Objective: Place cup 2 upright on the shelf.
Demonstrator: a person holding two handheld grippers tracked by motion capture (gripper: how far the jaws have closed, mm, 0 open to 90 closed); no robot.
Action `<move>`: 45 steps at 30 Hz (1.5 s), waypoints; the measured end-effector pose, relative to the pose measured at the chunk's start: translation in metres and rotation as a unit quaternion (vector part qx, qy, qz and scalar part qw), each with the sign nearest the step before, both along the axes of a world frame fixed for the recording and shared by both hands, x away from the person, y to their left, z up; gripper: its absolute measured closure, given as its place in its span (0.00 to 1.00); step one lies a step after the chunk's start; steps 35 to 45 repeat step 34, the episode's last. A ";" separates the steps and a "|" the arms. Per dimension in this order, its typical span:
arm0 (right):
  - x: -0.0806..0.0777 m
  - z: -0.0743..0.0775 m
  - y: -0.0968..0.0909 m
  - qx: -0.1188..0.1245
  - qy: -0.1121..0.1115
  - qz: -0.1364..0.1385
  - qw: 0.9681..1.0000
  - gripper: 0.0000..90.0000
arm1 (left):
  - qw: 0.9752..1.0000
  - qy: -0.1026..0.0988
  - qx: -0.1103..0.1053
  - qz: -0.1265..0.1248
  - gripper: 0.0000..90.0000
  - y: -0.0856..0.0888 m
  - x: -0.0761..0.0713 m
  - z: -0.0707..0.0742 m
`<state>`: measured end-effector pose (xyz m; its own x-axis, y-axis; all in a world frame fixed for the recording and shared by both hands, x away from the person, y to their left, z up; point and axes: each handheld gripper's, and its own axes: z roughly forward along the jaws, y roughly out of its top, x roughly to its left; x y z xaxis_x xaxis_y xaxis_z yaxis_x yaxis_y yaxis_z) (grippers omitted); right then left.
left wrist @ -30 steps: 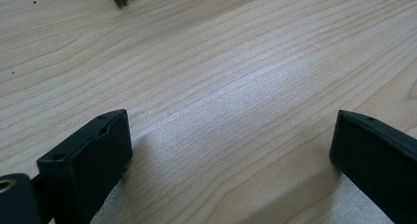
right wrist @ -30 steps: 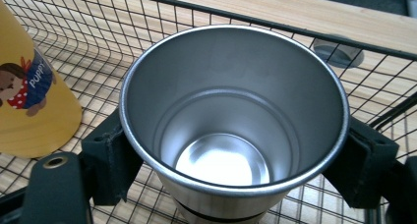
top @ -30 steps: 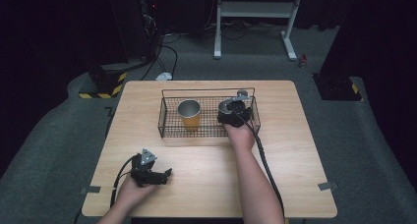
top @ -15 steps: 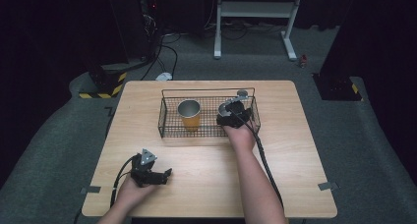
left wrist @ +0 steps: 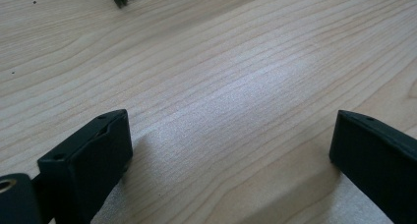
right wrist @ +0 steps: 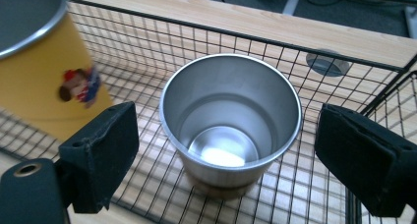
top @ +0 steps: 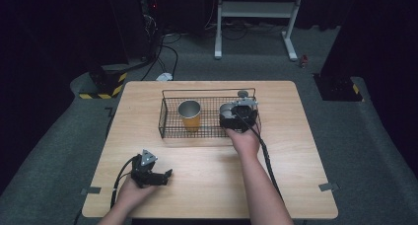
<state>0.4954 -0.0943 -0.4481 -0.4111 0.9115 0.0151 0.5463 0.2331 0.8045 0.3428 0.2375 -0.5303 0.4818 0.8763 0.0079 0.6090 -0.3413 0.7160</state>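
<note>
Right gripper (right wrist: 223,150) hangs over the wire basket (top: 167,120), jaws spread wide with the steel cup (right wrist: 230,117) standing upright between them, pads clear of its wall. Cup sits on the basket's mesh floor, right of the yellow cup (top: 190,115). Left gripper (top: 156,176) rests on the table (top: 296,151) near the front edge, jaws wide, nothing between (idle). Step looks like either approach or release; next, close squarely on the rim or back straight out.

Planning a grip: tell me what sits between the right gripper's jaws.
The steel cup stands upright in the wire basket, centred between the right gripper's open jaws, untouched, in the right gripper view.
</note>
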 end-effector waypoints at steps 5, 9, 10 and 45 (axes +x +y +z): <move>-0.025 0.001 -0.011 0.005 -0.017 0.010 1.000 0.11 | 1.000 0.000 0.000 0.000 0.03 0.000 0.000 0.000; -0.045 -0.002 -0.021 0.002 -0.027 0.020 0.999 0.11 | 1.000 0.000 0.000 0.000 0.03 0.000 0.000 0.000; -0.051 -0.004 -0.024 0.002 -0.028 0.022 0.999 0.11 | 1.000 0.000 0.000 0.000 0.03 0.000 0.000 0.000; -0.147 -0.077 -0.058 -0.045 0.067 0.025 0.996 0.11 | 1.000 0.000 0.000 0.000 0.03 0.000 0.000 0.000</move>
